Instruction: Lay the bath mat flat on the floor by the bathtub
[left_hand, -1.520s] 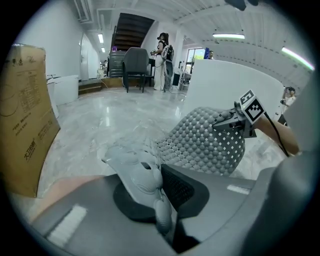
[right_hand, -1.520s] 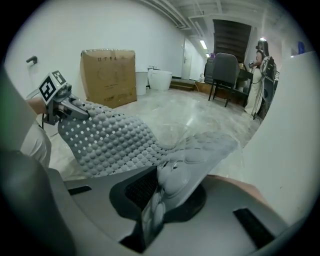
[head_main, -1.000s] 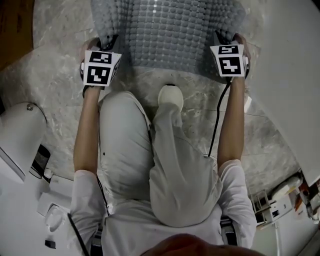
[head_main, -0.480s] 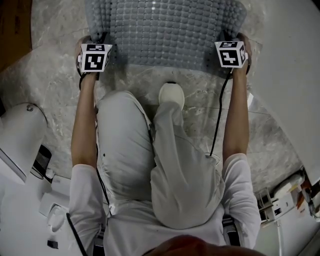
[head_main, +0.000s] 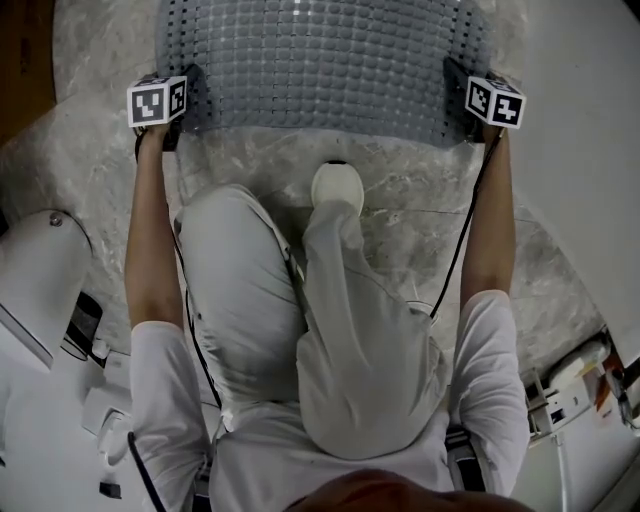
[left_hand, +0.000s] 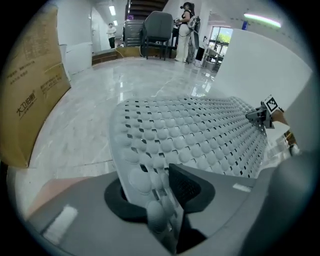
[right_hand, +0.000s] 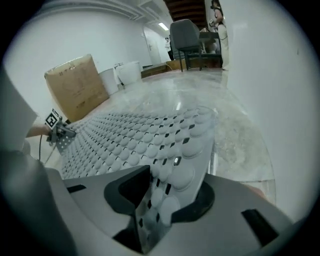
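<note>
A person crouches on a pale marble floor (head_main: 400, 200) with arms stretched forward, one tool at each near corner of a grey, knobbed and perforated bath mat (head_main: 320, 60). The mat lies spread out ahead of the knees, just beyond a light-coloured shoe (head_main: 336, 188). Its right edge runs close to a plain white surface (head_main: 585, 120) that may be the side of the bathtub, though the views do not settle this.

The left tool (left_hand: 159, 197) has the mat's near left corner standing between its jaws. The jaws are opening: the corner leans on the left-hand jaw, and the dark pad (left_hand: 186, 186) opposite no longer appears to press it. The right tool (right_hand: 162, 202) is likewise letting go, its jaws parting around the near right corner, which rests against the right-hand jaw with a gap at the other side.

Both corners curl up slightly from the floor into the tools, while the rest of the mat lies low and level. A cardboard box (left_hand: 30, 95) stands at the left of the room and an office chair (left_hand: 157, 27) farther back.
</note>
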